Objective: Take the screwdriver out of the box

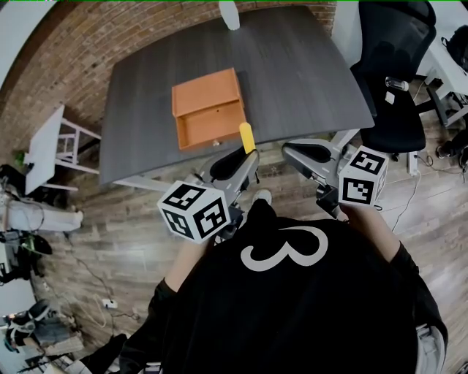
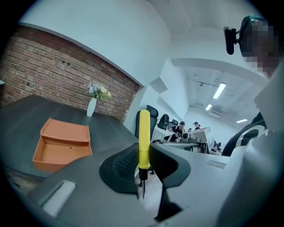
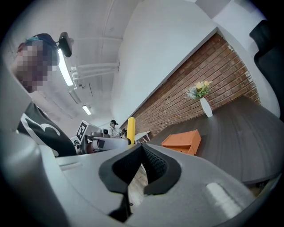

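My left gripper (image 1: pixel 238 155) is shut on a screwdriver (image 1: pixel 247 136) with a yellow handle, holding it upright just off the table's near edge. In the left gripper view the screwdriver (image 2: pixel 143 137) stands between the pads of that gripper (image 2: pixel 143 150), its dark shaft pointing down. The orange box (image 1: pixel 208 108) lies open on the dark table (image 1: pixel 314 88), a little beyond and left of the screwdriver. My right gripper (image 1: pixel 303 152) hangs to the right at the table's edge, its tips (image 3: pixel 142 148) together with nothing in them. The right gripper view also shows the box (image 3: pixel 182 142) and the yellow handle (image 3: pixel 131 128).
A white vase (image 1: pixel 229 13) with flowers stands at the table's far edge by the brick wall. A black office chair (image 1: pixel 398 73) is at the right of the table and a white side table (image 1: pixel 47 142) at the left. Cables lie on the wooden floor.
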Action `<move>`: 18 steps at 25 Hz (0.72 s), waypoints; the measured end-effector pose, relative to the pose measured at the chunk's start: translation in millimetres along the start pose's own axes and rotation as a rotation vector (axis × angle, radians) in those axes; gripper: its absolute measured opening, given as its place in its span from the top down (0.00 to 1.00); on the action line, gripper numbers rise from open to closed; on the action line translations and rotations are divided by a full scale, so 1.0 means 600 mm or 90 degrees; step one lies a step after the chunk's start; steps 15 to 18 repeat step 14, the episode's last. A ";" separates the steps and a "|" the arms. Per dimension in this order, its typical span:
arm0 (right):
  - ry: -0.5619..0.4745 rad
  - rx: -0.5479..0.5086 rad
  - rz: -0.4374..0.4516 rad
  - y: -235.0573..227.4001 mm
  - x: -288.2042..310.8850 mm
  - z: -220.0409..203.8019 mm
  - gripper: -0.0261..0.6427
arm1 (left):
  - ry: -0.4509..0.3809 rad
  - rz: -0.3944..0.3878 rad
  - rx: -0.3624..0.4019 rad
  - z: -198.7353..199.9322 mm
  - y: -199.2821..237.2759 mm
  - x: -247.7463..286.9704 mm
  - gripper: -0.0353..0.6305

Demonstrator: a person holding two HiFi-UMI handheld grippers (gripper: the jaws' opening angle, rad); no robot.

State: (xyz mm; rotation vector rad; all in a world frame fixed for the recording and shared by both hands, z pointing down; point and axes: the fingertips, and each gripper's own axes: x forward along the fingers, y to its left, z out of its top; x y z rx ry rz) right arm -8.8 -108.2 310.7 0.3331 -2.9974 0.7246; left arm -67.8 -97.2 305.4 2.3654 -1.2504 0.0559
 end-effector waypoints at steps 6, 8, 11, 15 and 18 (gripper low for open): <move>0.009 -0.001 -0.006 0.002 -0.003 -0.014 0.96 | -0.004 -0.005 -0.009 -0.013 -0.005 -0.003 0.80; 0.011 -0.002 -0.008 0.005 -0.004 -0.017 0.96 | -0.006 -0.005 -0.011 -0.015 -0.006 -0.005 0.80; 0.010 -0.003 -0.010 0.006 -0.004 -0.015 0.96 | -0.008 -0.006 -0.012 -0.013 -0.007 -0.006 0.80; 0.010 -0.002 -0.011 0.008 -0.001 -0.014 0.96 | -0.008 -0.008 -0.012 -0.011 -0.007 -0.008 0.80; 0.010 -0.002 -0.011 0.008 -0.001 -0.014 0.96 | -0.008 -0.008 -0.012 -0.011 -0.007 -0.008 0.80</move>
